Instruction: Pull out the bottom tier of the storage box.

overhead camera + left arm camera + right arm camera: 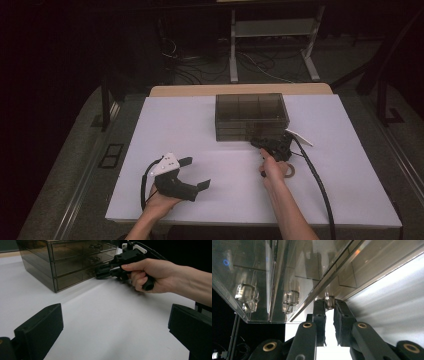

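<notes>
Drawer knob (pixel 329 301) between right claw (pixel 329 305) tips

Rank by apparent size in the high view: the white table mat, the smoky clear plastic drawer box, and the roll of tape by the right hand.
1. White table mat, by far the largest.
2. Smoky clear plastic drawer box.
3. Roll of tape, smallest, partly hidden by the hand.

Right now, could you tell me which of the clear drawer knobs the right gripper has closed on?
The bottom drawer's knob, the one nearest the white table: it sits between the right gripper pads. The two knobs of the drawers above hang free.
</notes>
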`<control>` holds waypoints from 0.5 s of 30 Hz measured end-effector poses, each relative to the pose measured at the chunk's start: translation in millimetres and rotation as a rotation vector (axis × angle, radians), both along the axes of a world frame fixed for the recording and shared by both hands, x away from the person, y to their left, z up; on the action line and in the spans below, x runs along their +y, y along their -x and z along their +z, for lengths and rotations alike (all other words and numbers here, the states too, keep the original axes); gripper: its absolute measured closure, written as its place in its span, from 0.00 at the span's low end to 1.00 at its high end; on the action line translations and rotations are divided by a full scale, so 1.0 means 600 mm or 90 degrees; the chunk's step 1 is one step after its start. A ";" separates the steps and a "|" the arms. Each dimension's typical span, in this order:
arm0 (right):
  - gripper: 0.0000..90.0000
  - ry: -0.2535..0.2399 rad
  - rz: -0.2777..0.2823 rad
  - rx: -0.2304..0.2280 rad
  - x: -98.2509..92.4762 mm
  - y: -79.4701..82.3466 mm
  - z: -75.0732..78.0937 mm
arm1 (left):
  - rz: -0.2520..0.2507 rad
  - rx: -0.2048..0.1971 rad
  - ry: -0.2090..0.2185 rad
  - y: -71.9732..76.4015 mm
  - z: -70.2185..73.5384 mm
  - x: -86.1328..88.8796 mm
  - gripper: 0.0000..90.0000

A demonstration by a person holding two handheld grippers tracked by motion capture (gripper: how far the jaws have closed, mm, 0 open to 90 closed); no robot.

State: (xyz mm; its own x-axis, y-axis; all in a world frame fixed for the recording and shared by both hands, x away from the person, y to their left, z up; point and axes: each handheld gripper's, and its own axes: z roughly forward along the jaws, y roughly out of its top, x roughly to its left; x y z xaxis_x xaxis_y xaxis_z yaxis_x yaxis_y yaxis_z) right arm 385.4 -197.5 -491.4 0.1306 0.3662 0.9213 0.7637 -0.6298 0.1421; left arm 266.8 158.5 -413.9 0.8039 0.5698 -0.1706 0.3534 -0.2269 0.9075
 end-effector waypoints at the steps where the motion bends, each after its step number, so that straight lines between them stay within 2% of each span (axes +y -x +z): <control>1: 0.88 -0.002 0.000 0.001 0.000 0.000 0.000 | 0.000 0.000 0.000 0.000 0.000 0.000 0.00; 15: 0.88 0.002 0.003 -0.002 0.000 0.012 -0.001 | 0.001 0.000 -0.002 0.000 -0.001 -0.001 0.00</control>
State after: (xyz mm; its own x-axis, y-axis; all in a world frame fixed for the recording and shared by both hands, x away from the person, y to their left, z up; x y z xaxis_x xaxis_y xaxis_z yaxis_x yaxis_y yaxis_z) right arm 378.5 -197.8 -491.9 0.1262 0.3697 0.9205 0.7662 -0.6258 0.1463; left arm 267.1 158.1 -414.4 0.8026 0.5720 -0.1694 0.3542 -0.2284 0.9068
